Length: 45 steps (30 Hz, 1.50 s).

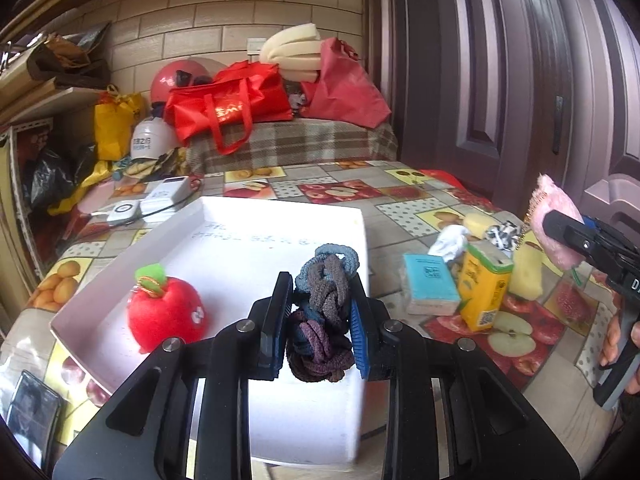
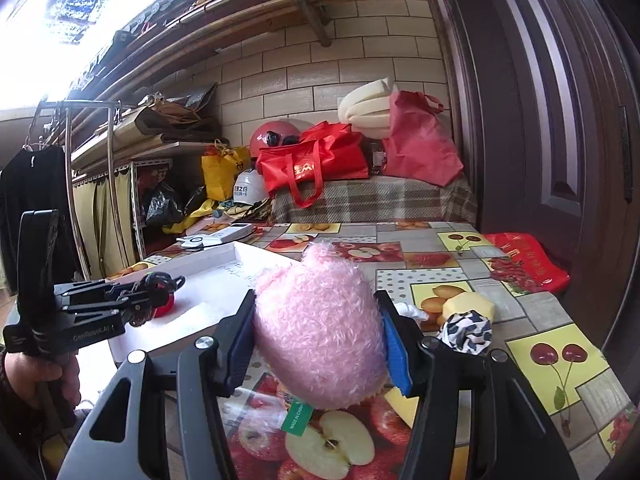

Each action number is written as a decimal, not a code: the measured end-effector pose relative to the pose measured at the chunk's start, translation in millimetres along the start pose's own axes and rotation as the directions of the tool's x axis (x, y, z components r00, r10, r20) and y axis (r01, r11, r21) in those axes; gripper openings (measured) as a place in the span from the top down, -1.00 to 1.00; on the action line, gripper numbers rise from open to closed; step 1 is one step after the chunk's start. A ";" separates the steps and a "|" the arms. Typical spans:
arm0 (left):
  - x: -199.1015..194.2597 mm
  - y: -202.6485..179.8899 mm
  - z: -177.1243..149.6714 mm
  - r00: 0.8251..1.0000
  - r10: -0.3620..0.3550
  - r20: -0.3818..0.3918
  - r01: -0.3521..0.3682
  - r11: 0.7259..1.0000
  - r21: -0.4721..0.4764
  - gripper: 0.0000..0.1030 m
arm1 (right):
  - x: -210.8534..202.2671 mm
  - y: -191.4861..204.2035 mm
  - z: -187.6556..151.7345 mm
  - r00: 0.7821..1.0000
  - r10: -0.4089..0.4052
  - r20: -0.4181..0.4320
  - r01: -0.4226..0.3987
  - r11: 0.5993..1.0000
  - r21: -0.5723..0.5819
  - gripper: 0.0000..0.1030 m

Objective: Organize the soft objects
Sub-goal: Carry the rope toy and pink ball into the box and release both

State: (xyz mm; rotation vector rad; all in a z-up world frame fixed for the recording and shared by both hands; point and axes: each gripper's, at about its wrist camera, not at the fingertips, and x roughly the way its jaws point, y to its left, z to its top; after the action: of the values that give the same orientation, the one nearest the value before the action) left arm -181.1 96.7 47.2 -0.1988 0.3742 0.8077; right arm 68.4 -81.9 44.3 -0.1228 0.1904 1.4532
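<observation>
My left gripper (image 1: 322, 304) is shut on a bundle of hair ties (image 1: 323, 308), blue, grey and purple, held above the white tray (image 1: 224, 216). A red plush apple (image 1: 166, 314) lies in the tray at the left. My right gripper (image 2: 318, 332) is shut on a pink fluffy plush (image 2: 320, 332) with a green tag, held above the table right of the tray. It also shows in the left wrist view (image 1: 554, 220). The left gripper with the hair ties shows in the right wrist view (image 2: 156, 284).
On the fruit-print tablecloth (image 1: 352, 190) right of the tray lie a teal packet (image 1: 430, 284), a yellow carton (image 1: 484, 286), yellow sponges (image 1: 526, 274), a white cloth (image 1: 450, 240) and a black-and-white scrunchie (image 2: 466, 330). Devices (image 1: 160, 198) sit behind the tray. Red bags (image 1: 228, 106) at the back.
</observation>
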 end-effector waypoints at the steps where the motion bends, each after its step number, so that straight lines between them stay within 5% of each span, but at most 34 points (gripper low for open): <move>1: 0.2 2.8 0.2 1.000 0.013 0.004 -0.013 1.000 0.002 0.50 | 1.3 1.3 -0.1 1.000 0.005 -0.004 -0.005 1.000 0.000 -0.09; 18: 1.6 42.2 0.8 0.994 0.108 0.021 -0.107 0.991 -0.077 0.50 | 35.7 34.9 2.0 0.993 0.096 -0.064 -0.097 0.995 -0.019 -0.09; 25: 1.3 60.1 3.4 0.995 0.096 0.011 -0.094 0.989 -0.115 0.50 | 43.5 38.8 1.6 0.990 0.113 -0.078 -0.114 0.993 -0.009 -0.09; 28: -8.6 84.1 10.5 0.998 0.057 0.025 -0.051 0.974 -0.223 0.50 | 44.4 37.9 1.4 0.990 0.119 -0.080 -0.119 0.993 -0.003 -0.09; 38: -73.8 137.5 54.1 0.985 0.097 0.142 -0.033 0.919 -0.394 0.50 | 44.0 33.3 1.6 0.990 0.125 -0.069 -0.124 0.992 0.025 -0.09; 45: -59.6 144.3 44.6 0.971 0.224 0.078 -0.159 0.859 -0.486 0.50 | 44.4 34.0 1.7 0.989 0.132 -0.068 -0.130 0.991 0.033 -0.09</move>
State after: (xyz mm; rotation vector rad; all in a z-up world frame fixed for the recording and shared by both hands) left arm -313.7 168.7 107.3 -0.5746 0.0604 1.1001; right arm 39.4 -34.5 38.1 -0.1405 0.2810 1.5776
